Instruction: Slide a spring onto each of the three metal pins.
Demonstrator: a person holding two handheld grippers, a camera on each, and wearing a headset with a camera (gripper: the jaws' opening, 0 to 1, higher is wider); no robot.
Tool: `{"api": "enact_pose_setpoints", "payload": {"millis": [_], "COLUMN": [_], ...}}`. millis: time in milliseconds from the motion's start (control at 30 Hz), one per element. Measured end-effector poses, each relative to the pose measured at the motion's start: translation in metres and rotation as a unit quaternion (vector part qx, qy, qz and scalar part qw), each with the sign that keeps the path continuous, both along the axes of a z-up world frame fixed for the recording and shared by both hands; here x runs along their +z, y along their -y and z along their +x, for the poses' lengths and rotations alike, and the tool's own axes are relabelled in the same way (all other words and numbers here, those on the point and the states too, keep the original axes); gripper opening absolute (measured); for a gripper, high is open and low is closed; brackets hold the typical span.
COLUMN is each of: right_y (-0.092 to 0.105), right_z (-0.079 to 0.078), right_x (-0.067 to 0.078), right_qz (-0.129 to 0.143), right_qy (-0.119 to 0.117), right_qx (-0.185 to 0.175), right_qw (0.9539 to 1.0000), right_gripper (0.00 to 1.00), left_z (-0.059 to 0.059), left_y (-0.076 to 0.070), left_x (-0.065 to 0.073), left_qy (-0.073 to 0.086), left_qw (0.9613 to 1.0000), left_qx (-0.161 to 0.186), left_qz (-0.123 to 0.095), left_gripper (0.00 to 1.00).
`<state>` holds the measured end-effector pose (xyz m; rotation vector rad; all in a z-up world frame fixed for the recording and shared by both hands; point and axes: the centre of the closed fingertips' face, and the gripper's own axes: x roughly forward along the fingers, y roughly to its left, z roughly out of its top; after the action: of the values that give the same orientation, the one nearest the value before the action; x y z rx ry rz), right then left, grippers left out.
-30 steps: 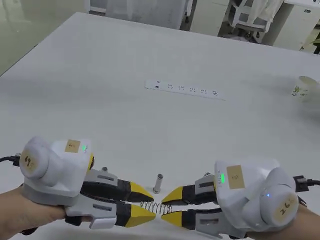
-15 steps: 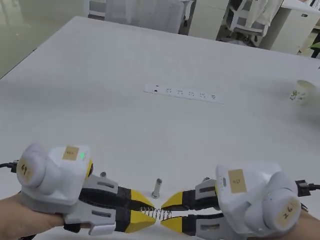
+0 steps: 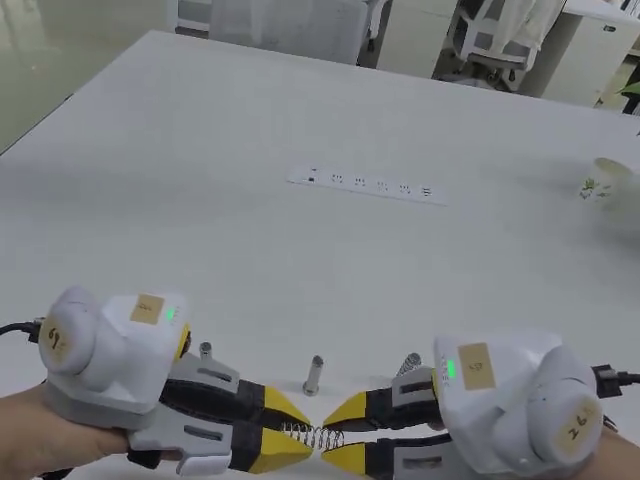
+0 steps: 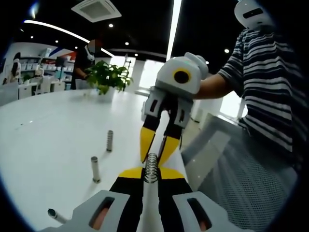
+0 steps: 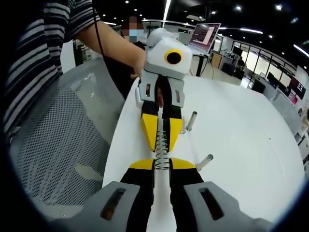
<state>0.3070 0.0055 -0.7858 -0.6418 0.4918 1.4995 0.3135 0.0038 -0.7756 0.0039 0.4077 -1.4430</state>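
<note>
Spring (image 3: 312, 433) spans bottom centre, one end clenched in the left hand-held gripper (image 3: 296, 443), the other in the right hand-held gripper (image 3: 334, 442); a pin (image 3: 313, 374) stands just above.

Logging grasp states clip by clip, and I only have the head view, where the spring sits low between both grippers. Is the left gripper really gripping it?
Observer: Yes. In the left gripper view, the left gripper has its fingers shut on one end of the spring.
Operator: And the right one?
Observer: In the right gripper view, the right gripper pinches the other end, and the spring runs straight across to the left gripper.
</note>
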Motion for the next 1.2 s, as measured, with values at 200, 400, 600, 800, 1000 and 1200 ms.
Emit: {"api": "enact_pose_setpoints", "payload": {"millis": [200, 400, 600, 800, 1000, 1200], "right_y": [0.005, 0.004, 0.004, 0.002, -0.002, -0.007], "right_z": [-0.001, -0.002, 0.0, 0.001, -0.002, -0.006], "right_x": [-0.004, -0.005, 0.001, 0.014, 0.024, 0.03], "right_qz": [-0.002, 0.0, -0.001, 0.007, 0.012, 0.021], "right_qy": [-0.013, -0.016, 0.003, 0.015, 0.027, 0.028], "right_qx": [-0.007, -0.008, -0.003, 0.002, 0.017, 0.025], "right_qw": [0.9999, 0.9999, 1.0, 0.9999, 0.9994, 0.9991], "right_gripper": [0.09, 0.08, 0.07, 0.07, 0.07, 0.07], "left_z": [-0.002, -0.002, -0.002, -0.001, -0.002, -0.005], "left_y": [0.001, 0.001, 0.001, 0.0, 0.001, 0.001], "left_x": [-0.002, -0.004, -0.005, -0.005, -0.007, -0.011], "left_qy": [-0.003, -0.007, -0.007, -0.004, 0.0, 0.003], "left_qw": [1.0, 1.0, 1.0, 1.0, 0.9999, 0.9998], "left_qx": [-0.004, -0.005, -0.003, -0.002, -0.005, -0.01], "left_qz": [0.001, 0.003, 0.005, 0.006, 0.01, 0.018], "left_gripper": [0.03, 0.03, 0.03, 0.03, 0.03, 0.03]}}
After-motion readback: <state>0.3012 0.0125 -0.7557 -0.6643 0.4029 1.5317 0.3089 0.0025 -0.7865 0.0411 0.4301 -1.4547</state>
